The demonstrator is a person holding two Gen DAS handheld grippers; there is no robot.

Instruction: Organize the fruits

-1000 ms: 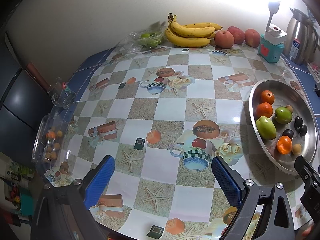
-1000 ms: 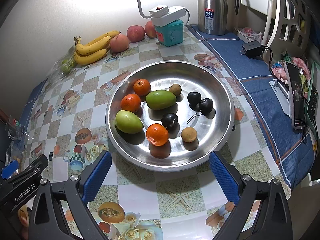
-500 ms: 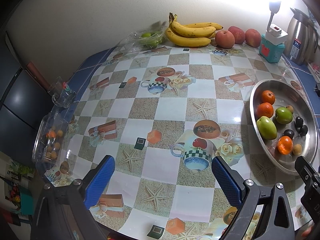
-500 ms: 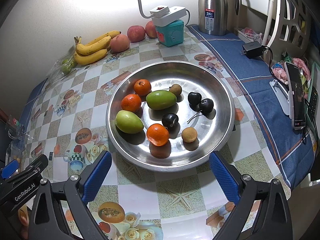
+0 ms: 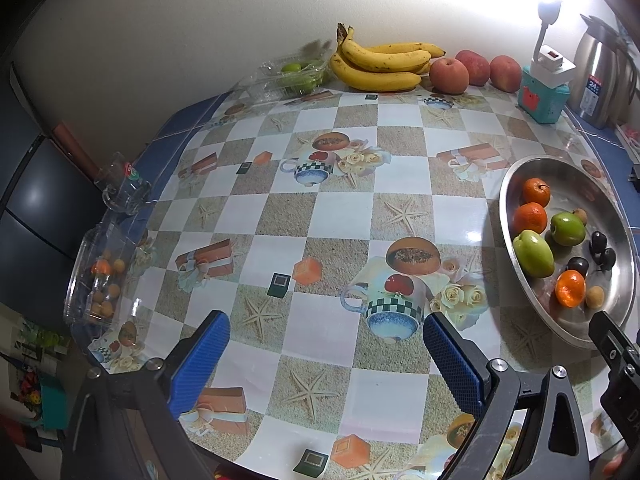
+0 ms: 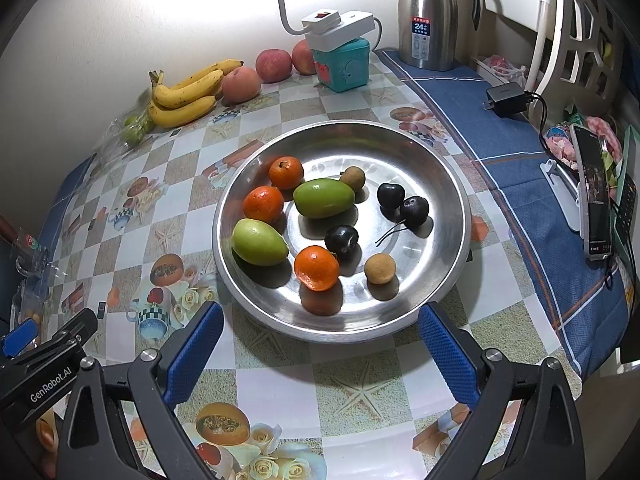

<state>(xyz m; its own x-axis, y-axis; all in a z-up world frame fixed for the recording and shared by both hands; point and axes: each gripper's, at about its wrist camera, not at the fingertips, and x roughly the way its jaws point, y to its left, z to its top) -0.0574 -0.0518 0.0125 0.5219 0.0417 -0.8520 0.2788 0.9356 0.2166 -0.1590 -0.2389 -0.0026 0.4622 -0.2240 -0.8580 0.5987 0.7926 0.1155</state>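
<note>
A steel bowl holds three tangerines, two green mangoes, three dark cherries and two small brown fruits. My right gripper hovers open at the bowl's near rim, nothing between its blue pads. My left gripper stands open over the checked tablecloth, left of the bowl. A banana bunch and three peaches lie by the far wall. Green fruit sits in a clear box.
A clear tray of small orange fruits and a glass cup sit at the table's left edge. A lamp on a teal box, a steel flask, a charger and a phone stand to the right.
Both views have barely shifted; the left wrist view drifts slightly, so the fruit at the back sits a little lower in frame. Both grippers stay open and no fruit has moved.
</note>
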